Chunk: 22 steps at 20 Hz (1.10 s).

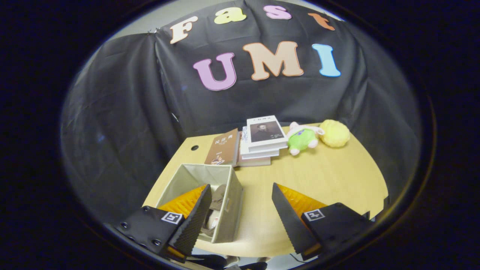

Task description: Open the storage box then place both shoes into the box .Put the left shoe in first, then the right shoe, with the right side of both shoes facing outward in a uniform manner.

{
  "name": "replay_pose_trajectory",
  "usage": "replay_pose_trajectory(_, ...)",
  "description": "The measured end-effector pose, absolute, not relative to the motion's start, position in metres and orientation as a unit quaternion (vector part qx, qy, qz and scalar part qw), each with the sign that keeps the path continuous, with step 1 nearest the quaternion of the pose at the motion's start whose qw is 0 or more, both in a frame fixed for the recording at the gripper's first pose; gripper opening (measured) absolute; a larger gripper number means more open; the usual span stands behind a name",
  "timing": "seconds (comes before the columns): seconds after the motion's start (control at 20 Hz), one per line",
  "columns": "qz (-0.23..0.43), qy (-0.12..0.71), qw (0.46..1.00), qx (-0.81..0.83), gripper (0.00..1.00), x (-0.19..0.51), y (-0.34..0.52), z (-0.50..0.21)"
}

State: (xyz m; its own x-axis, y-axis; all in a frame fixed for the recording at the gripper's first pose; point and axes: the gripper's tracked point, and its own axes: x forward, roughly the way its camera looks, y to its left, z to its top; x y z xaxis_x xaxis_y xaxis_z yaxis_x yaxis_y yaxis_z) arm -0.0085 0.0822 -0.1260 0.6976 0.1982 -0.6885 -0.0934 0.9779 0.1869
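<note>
1. One storage box [228,202], lidless, at the lower left of the table [330,180].
2. One shoe [217,200] seen inside it; whether a second lies there cannot be told.
3. Four books or so [262,137], upper middle.
4. Two soft toys: one green [303,139], one yellow [335,133].
5. One gripper [242,210], two fingers spread apart, empty.

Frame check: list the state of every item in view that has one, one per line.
storage box: open, upright on the table, near its front edge
shoe: inside the storage box, partly hidden by the left finger; cannot tell whether there is one or two
tongs: open, holding nothing, above the box's right wall
books: closed, stacked beyond the box
brown book: closed, lying flat beside the stack
plush toys: lying beside the stack
</note>
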Motion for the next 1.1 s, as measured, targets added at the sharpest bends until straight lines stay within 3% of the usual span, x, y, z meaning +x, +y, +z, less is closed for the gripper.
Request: replay_pose_trajectory(1.1, -0.001, 0.113, 0.994, -0.01, 1.0, -0.005, -0.132, 0.0)
